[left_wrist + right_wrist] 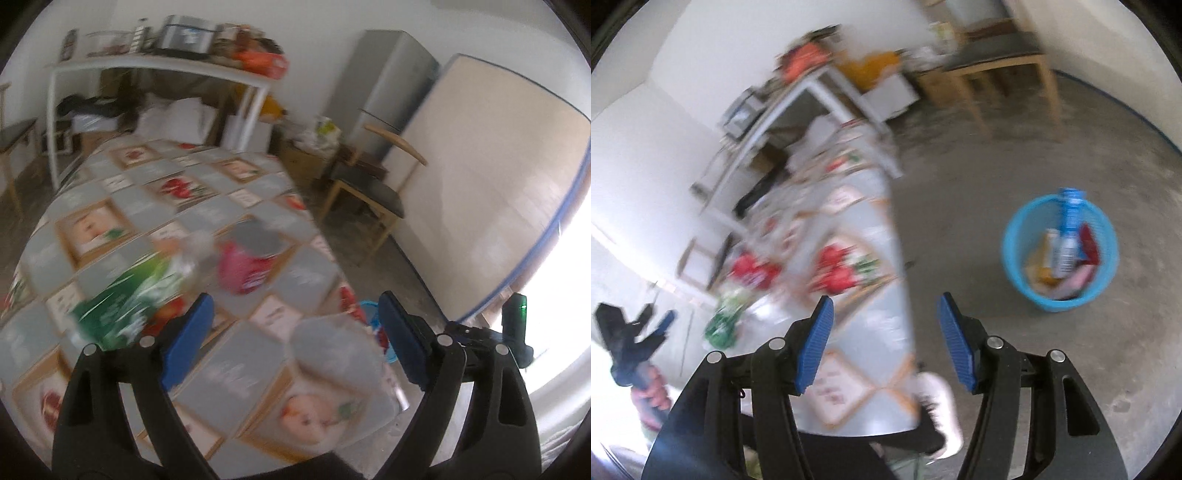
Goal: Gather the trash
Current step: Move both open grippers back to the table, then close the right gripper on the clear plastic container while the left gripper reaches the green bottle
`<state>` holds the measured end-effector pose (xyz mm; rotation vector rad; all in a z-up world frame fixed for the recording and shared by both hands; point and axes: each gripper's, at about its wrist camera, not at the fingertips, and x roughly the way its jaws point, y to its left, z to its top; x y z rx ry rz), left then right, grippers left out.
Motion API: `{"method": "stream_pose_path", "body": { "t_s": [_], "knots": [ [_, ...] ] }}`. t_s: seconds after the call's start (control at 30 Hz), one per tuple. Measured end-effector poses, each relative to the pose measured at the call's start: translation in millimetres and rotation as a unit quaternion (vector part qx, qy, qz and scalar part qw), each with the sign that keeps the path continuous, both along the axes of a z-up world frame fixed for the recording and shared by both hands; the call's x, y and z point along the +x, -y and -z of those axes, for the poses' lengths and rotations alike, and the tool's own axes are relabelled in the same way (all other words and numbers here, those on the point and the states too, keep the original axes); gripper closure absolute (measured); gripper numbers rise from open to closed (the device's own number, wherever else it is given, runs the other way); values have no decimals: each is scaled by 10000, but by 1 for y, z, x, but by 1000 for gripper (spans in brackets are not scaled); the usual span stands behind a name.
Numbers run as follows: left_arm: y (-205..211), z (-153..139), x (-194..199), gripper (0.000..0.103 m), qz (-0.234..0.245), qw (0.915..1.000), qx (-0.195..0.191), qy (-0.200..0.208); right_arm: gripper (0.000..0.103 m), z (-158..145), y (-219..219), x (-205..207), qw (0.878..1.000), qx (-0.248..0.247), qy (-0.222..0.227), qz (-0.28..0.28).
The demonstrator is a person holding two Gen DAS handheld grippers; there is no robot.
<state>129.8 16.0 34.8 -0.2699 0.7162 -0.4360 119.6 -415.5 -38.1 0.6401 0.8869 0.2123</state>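
On the patterned tablecloth (236,362) lies a clear plastic bottle with a green label (129,306), and a pink tub with a grey top (247,266) stands just right of it. My left gripper (293,310) hangs open and empty over the table's near end, short of both. The blue trash basket (1060,251) stands on the floor right of the table, holding a blue-white can, a red wrapper and other scraps. My right gripper (886,306) is open and empty above the table's edge, left of the basket. The bottle (722,325) shows blurred at the left.
A hand (650,391) holds the left gripper (639,332) at the far left. A white shoe (942,410) is by the table's corner. A wooden chair (369,192), a grey fridge (384,85), a leaning mattress (487,184) and a cluttered white shelf table (159,66) ring the bare concrete floor (997,155).
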Motion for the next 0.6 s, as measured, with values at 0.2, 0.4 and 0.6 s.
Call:
{"method": "stream_pose_path", "body": {
  "t_s": [0.2,0.4,0.6],
  "knots": [
    [-45,29,-11,17,-398,9991,38,-110,46,-6,-87,19,9958,-293,-173,-849],
    [-85,52,-11,17,-714,9973,86,-158,46,3,-132,33,9912,-625,-490,-1059],
    [-110,63,13,17,-881,9957,253,-94,54,7,-149,46,9886,-865,-655,-1044]
  ]
}}
